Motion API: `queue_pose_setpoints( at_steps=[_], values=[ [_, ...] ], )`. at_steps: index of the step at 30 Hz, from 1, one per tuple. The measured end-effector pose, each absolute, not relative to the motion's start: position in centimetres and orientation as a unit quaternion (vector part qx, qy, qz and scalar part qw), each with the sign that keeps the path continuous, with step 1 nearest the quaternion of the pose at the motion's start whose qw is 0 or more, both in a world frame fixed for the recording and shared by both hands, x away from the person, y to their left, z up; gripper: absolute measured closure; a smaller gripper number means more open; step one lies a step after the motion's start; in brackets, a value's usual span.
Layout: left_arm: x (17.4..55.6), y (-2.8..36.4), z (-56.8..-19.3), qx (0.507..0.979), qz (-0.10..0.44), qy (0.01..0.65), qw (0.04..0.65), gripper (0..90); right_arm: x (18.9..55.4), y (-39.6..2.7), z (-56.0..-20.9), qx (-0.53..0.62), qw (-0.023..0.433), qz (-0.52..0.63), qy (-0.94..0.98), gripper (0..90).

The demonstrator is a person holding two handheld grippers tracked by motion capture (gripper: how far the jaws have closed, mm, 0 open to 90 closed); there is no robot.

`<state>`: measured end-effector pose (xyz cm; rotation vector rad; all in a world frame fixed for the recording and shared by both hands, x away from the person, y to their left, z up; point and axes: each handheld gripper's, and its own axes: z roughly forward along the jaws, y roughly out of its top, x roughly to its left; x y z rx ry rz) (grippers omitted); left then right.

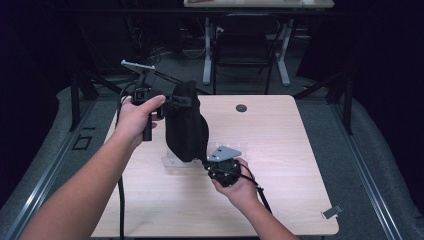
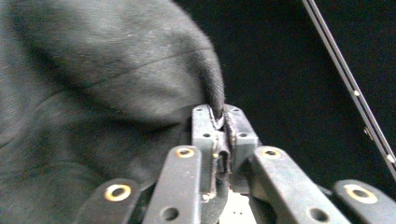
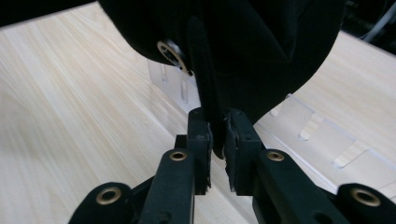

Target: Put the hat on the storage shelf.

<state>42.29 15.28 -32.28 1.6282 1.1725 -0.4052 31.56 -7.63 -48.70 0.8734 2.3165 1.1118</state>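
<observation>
A black cloth bag (image 1: 184, 122) hangs above the table between both hands. My left gripper (image 1: 172, 100) is shut on its upper edge; in the left gripper view the black fabric (image 2: 93, 93) is pinched between the jaws (image 2: 218, 116). My right gripper (image 1: 206, 162) is shut on a black strap at the bag's lower end. In the right gripper view that strap (image 3: 205, 79) runs down between the jaws (image 3: 218, 133), and a metal eyelet (image 3: 172, 54) shows on the bag (image 3: 261, 51).
A clear acrylic stand (image 1: 176, 162) lies on the light wooden table (image 1: 280, 150) under the bag, its slotted plates (image 3: 322, 135) visible behind the right gripper. A small dark hole (image 1: 241, 108) marks the tabletop's far side. A chair (image 1: 243, 47) stands beyond the table.
</observation>
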Motion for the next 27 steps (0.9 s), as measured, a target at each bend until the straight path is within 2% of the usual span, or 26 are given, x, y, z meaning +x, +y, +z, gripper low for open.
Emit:
queue_pose_setpoints(
  at_steps=[4, 12, 27],
  values=[
    [42.2, 15.4, -32.2, 0.677, -0.172, 0.487, 0.523, 79.3, 31.2, -7.3, -48.9, 0.303, 0.237, 0.394, 0.835, 82.8],
    [42.2, 15.9, -32.1, 0.675, -0.169, 0.49, 0.525, 78.7, 31.0, -7.7, -49.2, 0.311, 0.239, 0.395, 0.83, 83.7],
    [42.2, 18.0, -33.1, 0.667, -0.158, 0.51, 0.52, 77.7, 31.2, -8.8, -51.3, 0.348, 0.212, 0.388, 0.827, 84.7]
  ],
)
